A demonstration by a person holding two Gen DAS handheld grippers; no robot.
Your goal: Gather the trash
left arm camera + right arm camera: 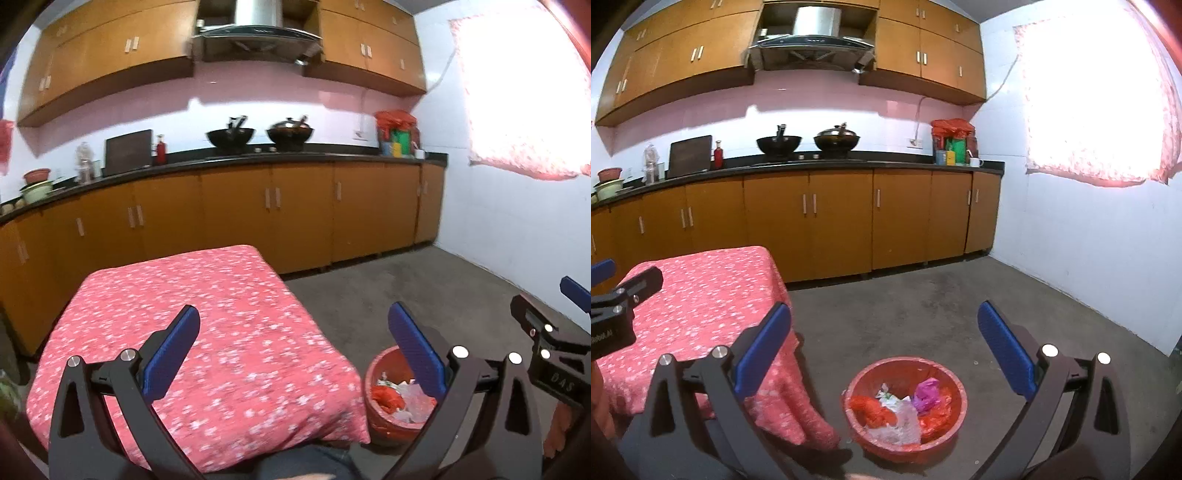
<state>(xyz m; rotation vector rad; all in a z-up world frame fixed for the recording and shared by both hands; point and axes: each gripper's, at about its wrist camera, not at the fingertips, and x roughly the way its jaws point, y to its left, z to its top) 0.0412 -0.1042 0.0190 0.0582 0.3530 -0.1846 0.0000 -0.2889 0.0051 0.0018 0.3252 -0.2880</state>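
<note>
**Both grippers raised above table and bin**

Surroundings: a table under a red flowered cloth (192, 332) stands before the wooden base cabinets (842, 221); two black woks (779, 144) sit on the dark counter. One red bin (905, 439) rests on the concrete floor just beside the table's draped corner, holding red, clear and one pink piece of trash (925, 395). My left gripper (293, 350) and right gripper (884, 350) each spread their two blue fingers (764, 350) wide, gripping and touching nothing.

The bin (905, 406) stands on the floor (960, 306) just right of the table (701, 295), trash (897, 410) inside.
</note>
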